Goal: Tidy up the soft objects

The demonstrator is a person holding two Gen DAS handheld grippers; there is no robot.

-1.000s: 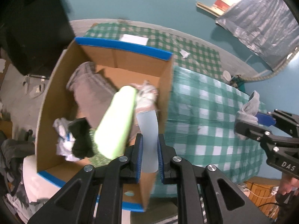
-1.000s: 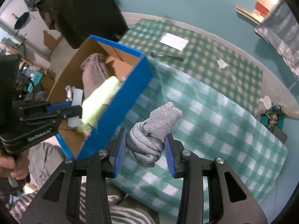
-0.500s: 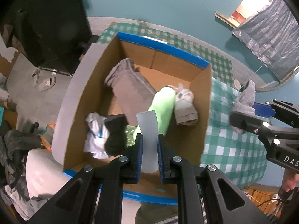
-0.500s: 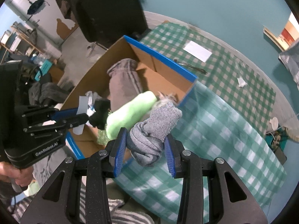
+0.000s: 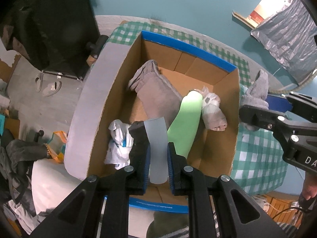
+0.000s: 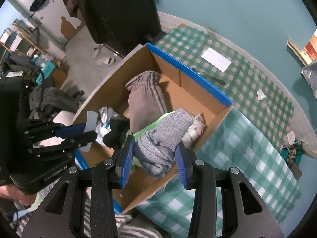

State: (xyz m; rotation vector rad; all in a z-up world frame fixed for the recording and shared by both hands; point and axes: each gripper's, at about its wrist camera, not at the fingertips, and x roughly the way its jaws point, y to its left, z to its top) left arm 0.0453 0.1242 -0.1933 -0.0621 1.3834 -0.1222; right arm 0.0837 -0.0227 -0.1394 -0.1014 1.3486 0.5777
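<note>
An open cardboard box (image 5: 221,138) with blue rims, also in the right wrist view (image 6: 186,87), holds a brown-grey towel (image 5: 156,93), a light green roll (image 5: 186,123), a white-pink bundle (image 5: 213,109), a black cloth (image 5: 138,136) and a white cloth (image 5: 118,138). My left gripper (image 5: 158,154) is shut on a pale grey flat strip (image 5: 156,138) over the box's near end. My right gripper (image 6: 153,154) is shut on a rolled grey sock (image 6: 164,134), held above the box's near right wall.
The box stands on a green checked tablecloth (image 6: 247,138) with a white paper (image 6: 216,59) and scraps at the far end. A black chair (image 6: 118,10), slippers (image 6: 105,60) and clothes piles (image 6: 51,101) lie on the floor to the left.
Both grippers moved left toward the box. The right gripper with the sock went from over the tablecloth to over the box's right wall; the left gripper's strip now hangs over the box interior.
</note>
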